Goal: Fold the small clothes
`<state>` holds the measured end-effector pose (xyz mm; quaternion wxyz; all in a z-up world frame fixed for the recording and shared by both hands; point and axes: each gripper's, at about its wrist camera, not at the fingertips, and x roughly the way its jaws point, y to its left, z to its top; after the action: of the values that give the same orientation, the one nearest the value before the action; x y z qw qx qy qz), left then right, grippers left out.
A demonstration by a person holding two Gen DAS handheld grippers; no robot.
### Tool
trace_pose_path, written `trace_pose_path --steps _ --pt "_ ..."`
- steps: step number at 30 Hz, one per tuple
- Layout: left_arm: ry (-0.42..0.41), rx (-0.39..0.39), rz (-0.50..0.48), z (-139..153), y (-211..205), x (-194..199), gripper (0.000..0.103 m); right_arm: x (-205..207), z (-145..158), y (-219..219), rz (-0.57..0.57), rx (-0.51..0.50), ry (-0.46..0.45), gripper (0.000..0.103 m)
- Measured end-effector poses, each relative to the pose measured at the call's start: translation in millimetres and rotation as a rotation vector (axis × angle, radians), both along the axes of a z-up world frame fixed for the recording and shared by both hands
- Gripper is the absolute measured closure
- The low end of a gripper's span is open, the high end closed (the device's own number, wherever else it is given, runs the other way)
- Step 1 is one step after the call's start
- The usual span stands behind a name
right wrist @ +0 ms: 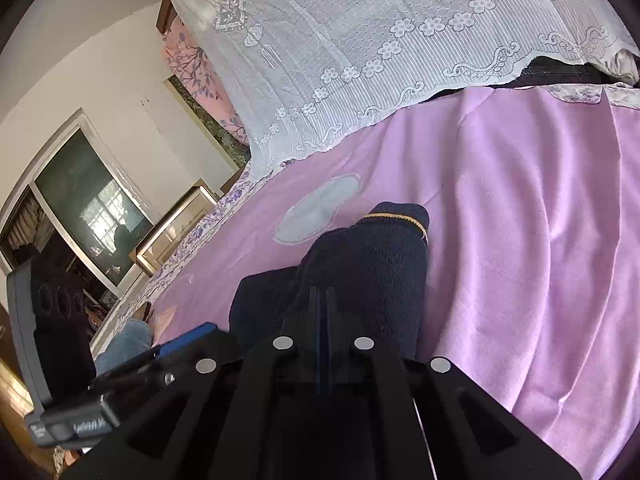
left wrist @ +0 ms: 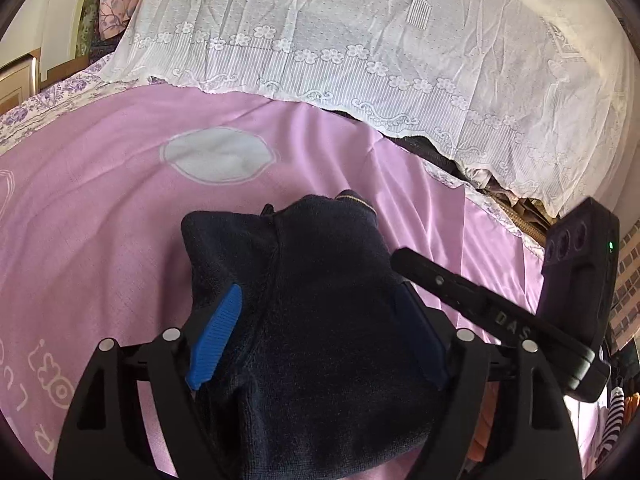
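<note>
I see a bed spread with a pink sheet (left wrist: 100, 200), a dark navy garment (left wrist: 312, 320) bunched at its six o'clock and a white lace cover (left wrist: 360, 40) lying toward twelve.

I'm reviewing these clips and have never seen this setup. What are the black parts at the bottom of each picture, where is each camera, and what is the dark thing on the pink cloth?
No robot here: a person holds a two-finger claw in each hand, and a fisheye camera on each looks forward along its fingers. One picture is from the left claw, the other from the right claw. Each claw also shows at the edge of the other's picture.

Both reach over a pink sheet on a bed, with a white lace cover behind it. The dark thing is a small navy garment with a thin yellow trim line.

The left claw's blue pads stand apart on either side of the garment. The right claw is shut; whether it pinches the cloth is unclear.
</note>
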<state>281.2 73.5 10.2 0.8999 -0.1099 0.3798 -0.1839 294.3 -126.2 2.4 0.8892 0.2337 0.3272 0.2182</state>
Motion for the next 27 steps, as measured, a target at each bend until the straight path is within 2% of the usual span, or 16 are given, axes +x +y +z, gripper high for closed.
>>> trace_pose_path --steps 5,9,12,15,18,20,23,27 --pt "0.083 0.085 -0.007 -28.1 -16.5 17.2 0.024 29.9 -21.1 -1.2 0.028 0.031 0.065 0.103" --pt "0.058 0.158 -0.002 -33.5 -27.4 16.0 0.022 41.3 -39.1 -12.2 0.070 0.106 0.119 0.103" --pt "0.052 0.167 0.004 -34.5 -27.8 14.7 0.021 39.4 -41.4 -13.0 0.072 0.120 0.115 0.103" --pt "0.058 0.141 0.000 -32.3 -22.6 14.3 0.021 28.0 -34.6 -9.0 0.055 0.074 0.074 0.103" --pt "0.059 0.046 0.000 -22.0 -8.1 9.1 0.021 7.8 -18.5 -9.9 0.046 0.042 0.032 0.097" --pt "0.032 -0.018 0.002 -10.3 2.5 1.8 0.021 -5.7 -9.6 -9.8 0.051 0.017 0.012 0.097" --pt "0.009 -0.073 0.015 0.4 16.8 -6.7 0.021 -26.0 -6.5 -14.1 0.044 0.012 0.011 0.097" --pt "0.081 -0.132 0.007 -10.9 21.2 -3.9 0.021 -53.3 -6.0 -23.2 0.029 -0.006 0.013 0.097"
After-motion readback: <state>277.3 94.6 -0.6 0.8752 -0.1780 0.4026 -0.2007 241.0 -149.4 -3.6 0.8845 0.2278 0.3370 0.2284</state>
